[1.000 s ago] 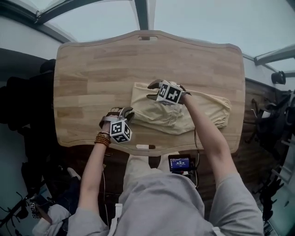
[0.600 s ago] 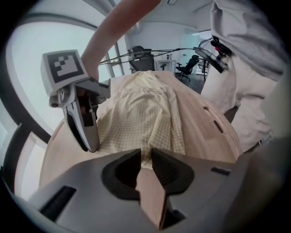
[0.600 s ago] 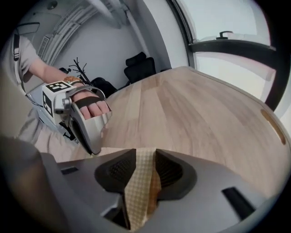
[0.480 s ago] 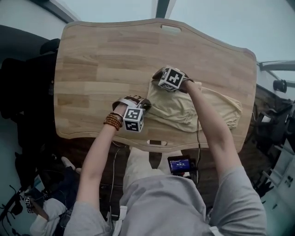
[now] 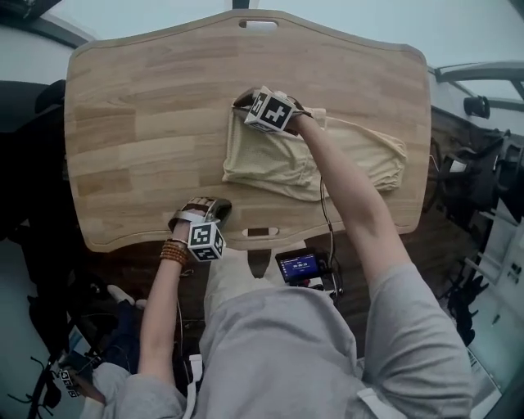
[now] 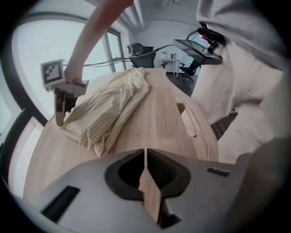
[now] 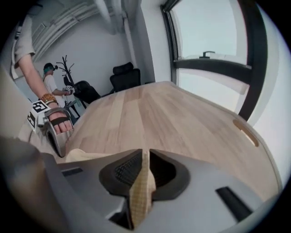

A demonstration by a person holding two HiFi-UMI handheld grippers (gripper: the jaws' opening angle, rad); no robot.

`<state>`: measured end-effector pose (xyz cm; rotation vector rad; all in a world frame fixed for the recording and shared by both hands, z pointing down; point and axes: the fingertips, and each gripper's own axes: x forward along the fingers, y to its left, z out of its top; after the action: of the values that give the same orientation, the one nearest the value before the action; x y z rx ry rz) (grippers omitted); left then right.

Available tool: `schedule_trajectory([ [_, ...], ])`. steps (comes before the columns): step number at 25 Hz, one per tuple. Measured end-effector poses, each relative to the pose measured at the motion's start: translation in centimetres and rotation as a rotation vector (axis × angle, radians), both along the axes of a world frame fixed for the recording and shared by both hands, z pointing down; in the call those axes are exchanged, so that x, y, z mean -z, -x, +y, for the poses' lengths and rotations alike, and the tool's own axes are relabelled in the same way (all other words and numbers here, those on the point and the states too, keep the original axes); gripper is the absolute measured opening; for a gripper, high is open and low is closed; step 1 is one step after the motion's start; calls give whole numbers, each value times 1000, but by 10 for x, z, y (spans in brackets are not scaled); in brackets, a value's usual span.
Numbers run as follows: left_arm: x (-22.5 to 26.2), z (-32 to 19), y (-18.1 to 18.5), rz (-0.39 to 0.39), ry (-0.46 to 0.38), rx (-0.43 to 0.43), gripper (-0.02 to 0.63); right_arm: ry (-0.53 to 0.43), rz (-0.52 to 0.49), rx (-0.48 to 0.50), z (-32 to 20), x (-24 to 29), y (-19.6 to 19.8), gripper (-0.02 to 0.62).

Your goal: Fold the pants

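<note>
The right gripper (image 5: 246,102) is clamped on the pale yellow pants (image 5: 286,159). Its jaws have just been closing, and in its own view a fold of finely checked cloth (image 7: 141,191) stands pinched between the dark pads. In the head view it grips the far left corner of the garment, with its marker cube (image 5: 270,110) above the cloth. The left gripper (image 5: 217,209) has also just closed its jaws, but on nothing: they meet in a thin line, and only the wood of the table (image 6: 159,118) shows past them. It sits over the near edge of the table, well apart from the pants; whether it touches the wood I cannot tell.

The pants lie right of centre on the light wooden table (image 5: 139,123), bunched and partly doubled over, and run from the gripped corner toward the right edge. From the left gripper view they appear as a rumpled heap (image 6: 109,109) with the right gripper (image 6: 63,102) at its far end.

A slot handle (image 5: 258,232) is cut into the table's near edge just right of the left gripper, and another (image 5: 260,24) into the far edge. A beaded bracelet (image 5: 174,251) circles the left wrist. Below the near edge, by the person's lap, a small device with a lit screen (image 5: 299,266) faces up. Beyond the table, the right gripper view shows office chairs (image 7: 125,75) along the wall.
</note>
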<state>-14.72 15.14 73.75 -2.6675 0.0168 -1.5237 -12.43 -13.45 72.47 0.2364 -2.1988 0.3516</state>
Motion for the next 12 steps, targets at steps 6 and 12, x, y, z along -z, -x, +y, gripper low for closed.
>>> schedule_trajectory([
  [6,46,-64,-11,80,-62,317,9,-168,-191,-385,4,86,-119,140],
  [12,50,-119,-149,100,-144,221,9,-162,-4,-867,120,57,-365,138],
])
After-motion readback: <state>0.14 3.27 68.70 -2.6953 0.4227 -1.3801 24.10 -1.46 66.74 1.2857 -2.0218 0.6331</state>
